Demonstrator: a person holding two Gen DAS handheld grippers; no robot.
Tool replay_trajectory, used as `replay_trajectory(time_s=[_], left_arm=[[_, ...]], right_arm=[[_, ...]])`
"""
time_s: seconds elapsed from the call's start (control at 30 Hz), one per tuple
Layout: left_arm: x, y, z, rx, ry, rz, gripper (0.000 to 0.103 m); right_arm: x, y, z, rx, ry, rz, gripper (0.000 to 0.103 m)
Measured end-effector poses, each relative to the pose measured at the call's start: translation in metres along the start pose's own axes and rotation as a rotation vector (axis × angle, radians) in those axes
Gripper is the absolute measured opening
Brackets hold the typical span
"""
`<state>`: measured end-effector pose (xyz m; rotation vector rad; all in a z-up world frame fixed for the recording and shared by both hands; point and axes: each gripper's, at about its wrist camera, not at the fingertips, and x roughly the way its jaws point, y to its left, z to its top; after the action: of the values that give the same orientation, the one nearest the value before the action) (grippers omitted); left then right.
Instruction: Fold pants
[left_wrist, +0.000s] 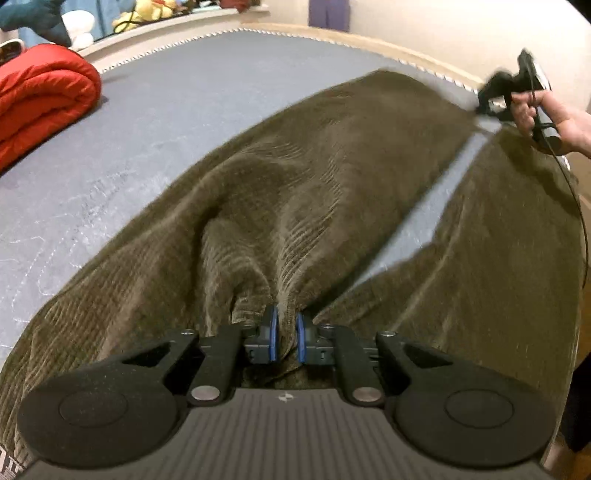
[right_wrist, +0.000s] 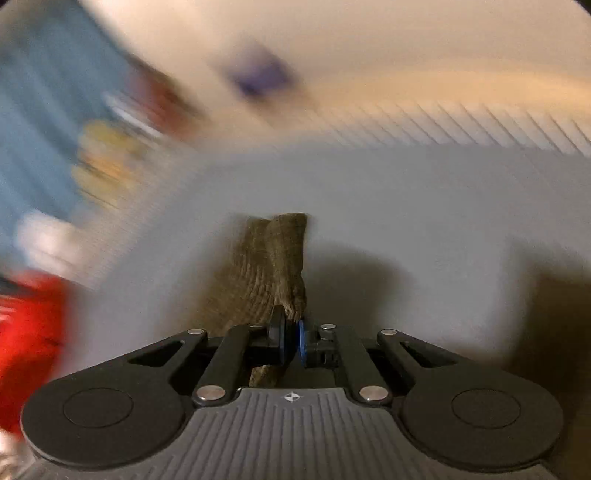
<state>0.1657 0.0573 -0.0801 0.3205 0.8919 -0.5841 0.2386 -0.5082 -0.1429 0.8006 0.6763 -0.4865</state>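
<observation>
Your left gripper (left_wrist: 286, 334) nearest lens: blue pads pinched tight on bunched fold of olive corduroy pants (left_wrist: 332, 177). Pants spread across grey mattress (left_wrist: 147, 122), legs stretching away from you, strip of mattress showing between them. Your right gripper (right_wrist: 291, 338), held in your hand (left_wrist: 554, 118) at far hem, jaws clamped on corner of same fabric. Red quilt (left_wrist: 40, 99) folded at left, well apart. Right view blurred.

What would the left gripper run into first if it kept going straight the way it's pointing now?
The left gripper is already shut on a bunched fold of the olive-brown corduroy pants. Straight ahead it would probably plough into more of that cloth, lying on the grey-blue mattress, though depth is hard to judge.
</observation>
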Motion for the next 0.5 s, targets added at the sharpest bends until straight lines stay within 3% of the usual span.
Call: replay_trajectory(time_s=[0.03, 0.07, 0.17, 0.23, 0.27, 0.33, 0.37, 0.47, 0.5], left_arm=[[-0.001, -0.003, -0.001, 0.006, 0.006, -0.006, 0.011], [-0.001, -0.005, -0.001, 0.017, 0.007, 0.004, 0.011], [-0.001, -0.008, 0.000, 0.015, 0.016, 0.011, 0.011], [0.000, -0.010, 0.001, 0.024, 0.015, 0.011, 0.011], [0.001, -0.012, 0.002, 0.029, 0.016, 0.015, 0.011], [0.000, -0.013, 0.001, 0.026, 0.017, 0.005, 0.011], [-0.001, -0.013, 0.002, 0.018, 0.021, -0.008, 0.011], [-0.006, -0.011, 0.003, 0.026, 0.036, -0.033, 0.012], [-0.011, -0.010, 0.004, 0.023, 0.035, -0.059, 0.022]], right_arm=[[0.007, -0.019, -0.007, 0.066, 0.058, -0.051, 0.007], [0.004, -0.032, -0.008, 0.125, 0.045, 0.001, 0.007], [-0.015, -0.025, 0.003, 0.107, -0.010, 0.062, 0.007], [-0.038, -0.010, 0.008, 0.037, -0.125, 0.131, 0.006], [-0.059, 0.000, 0.008, -0.050, -0.250, 0.155, 0.006], [-0.078, 0.013, 0.005, -0.217, -0.387, 0.141, 0.006], [-0.070, 0.007, 0.006, -0.201, -0.340, 0.073, 0.006], [-0.017, -0.042, 0.005, 0.034, 0.008, -0.124, 0.007], [-0.014, -0.056, 0.005, 0.091, 0.023, -0.118, 0.005]])
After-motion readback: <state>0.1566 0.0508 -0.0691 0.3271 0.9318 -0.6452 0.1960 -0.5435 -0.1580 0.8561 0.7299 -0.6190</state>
